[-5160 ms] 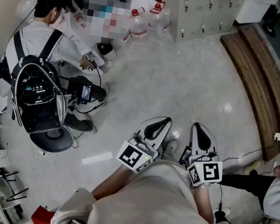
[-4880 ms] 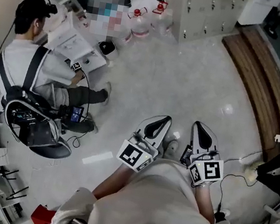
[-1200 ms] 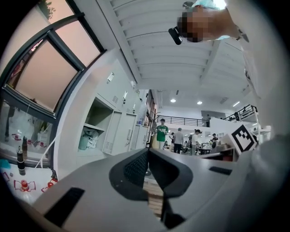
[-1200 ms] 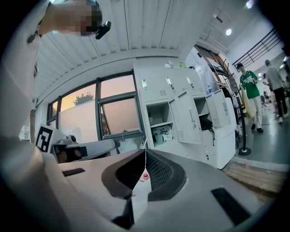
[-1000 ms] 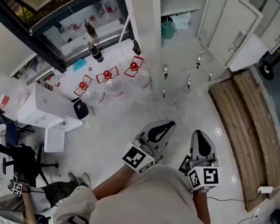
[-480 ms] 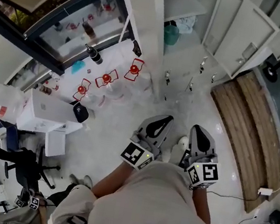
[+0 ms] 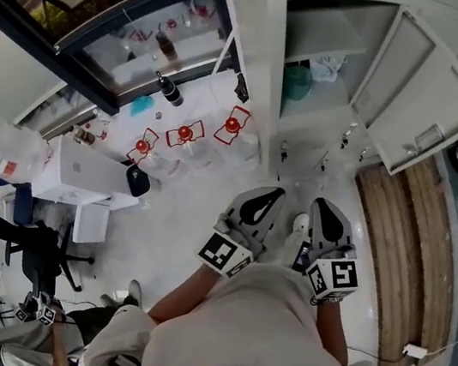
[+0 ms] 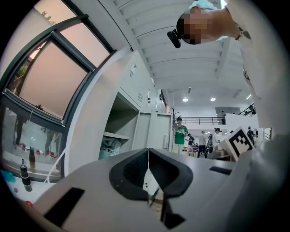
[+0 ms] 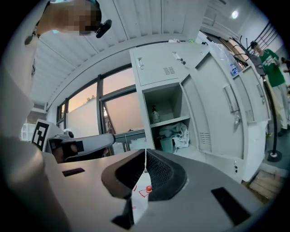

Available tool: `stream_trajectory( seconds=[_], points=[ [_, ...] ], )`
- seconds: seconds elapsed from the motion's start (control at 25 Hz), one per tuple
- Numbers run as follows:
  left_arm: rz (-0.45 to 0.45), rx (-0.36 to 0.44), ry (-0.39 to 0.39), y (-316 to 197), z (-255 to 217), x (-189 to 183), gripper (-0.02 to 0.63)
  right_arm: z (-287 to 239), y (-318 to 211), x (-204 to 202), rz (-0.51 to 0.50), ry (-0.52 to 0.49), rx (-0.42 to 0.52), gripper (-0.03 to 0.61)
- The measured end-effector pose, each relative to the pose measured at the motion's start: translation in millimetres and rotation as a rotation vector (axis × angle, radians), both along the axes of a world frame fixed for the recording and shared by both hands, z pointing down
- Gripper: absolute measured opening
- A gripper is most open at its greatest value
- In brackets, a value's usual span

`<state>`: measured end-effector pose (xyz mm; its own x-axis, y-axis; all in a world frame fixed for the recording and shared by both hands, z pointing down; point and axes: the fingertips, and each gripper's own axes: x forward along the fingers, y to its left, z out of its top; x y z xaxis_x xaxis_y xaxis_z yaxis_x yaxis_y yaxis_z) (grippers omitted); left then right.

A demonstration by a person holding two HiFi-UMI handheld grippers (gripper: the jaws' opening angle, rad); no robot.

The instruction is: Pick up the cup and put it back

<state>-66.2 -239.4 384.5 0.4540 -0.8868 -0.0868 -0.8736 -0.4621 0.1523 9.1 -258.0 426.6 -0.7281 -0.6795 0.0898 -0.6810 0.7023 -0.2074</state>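
Observation:
A green cup (image 7: 296, 82) stands inside an open grey locker (image 7: 324, 29), next to a crumpled white cloth (image 7: 325, 66). In the right gripper view the cup (image 9: 166, 145) sits on the compartment floor under a shelf, with the cloth (image 9: 179, 133) beside it. My left gripper (image 7: 269, 195) and right gripper (image 7: 323, 205) are held side by side in front of my body, well short of the locker. Both are shut with nothing between the jaws. In the left gripper view the shut left gripper (image 8: 148, 150) points toward the locker; the shut right gripper (image 9: 145, 152) faces the cup.
The locker door (image 7: 419, 88) hangs open to the right. Water jugs with red caps (image 7: 185, 133) stand on the floor at the left by white boxes (image 7: 82, 175). A wooden strip (image 7: 413, 252) runs along the right. A person (image 7: 41, 320) is at the lower left.
The view has swung from a seated person on the floor to the open locker, which is now nearer and fuller in view. Both grippers stayed shut and side by side.

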Motion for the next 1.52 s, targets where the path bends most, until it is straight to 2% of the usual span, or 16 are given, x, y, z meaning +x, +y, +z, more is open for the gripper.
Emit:
stream_trajectory(
  seconds=[0.44,0.92,0.96,1.08,1.12,1.32,1.52],
  points=[
    [-0.205,-0.01,-0.006,-101,-1,-10,0.009,8,-121,-17,-0.214,0.044,0.003,0.028],
    [-0.403,0.015,-0.016,-164,3,-12,0.009,29,-217,-48,-0.404,0.116,0.038,0.035],
    [-0.416,0.013,-0.015,-167,3,-13,0.009,31,-223,-52,-0.417,0.118,0.037,0.05],
    [-0.454,0.018,-0.021,-172,0,-18,0.009,40,-241,-69,-0.45,0.123,0.025,0.225],
    [-0.467,0.02,-0.026,-172,-1,-19,0.009,44,-247,-75,-0.453,0.126,0.024,0.253],
    [-0.523,0.028,-0.045,-172,-5,-25,0.009,64,-278,-105,-0.435,0.141,0.039,0.31],
    [-0.583,0.025,-0.042,-169,-9,-31,0.009,80,-291,-130,-0.478,0.201,0.058,0.362]
  ],
)
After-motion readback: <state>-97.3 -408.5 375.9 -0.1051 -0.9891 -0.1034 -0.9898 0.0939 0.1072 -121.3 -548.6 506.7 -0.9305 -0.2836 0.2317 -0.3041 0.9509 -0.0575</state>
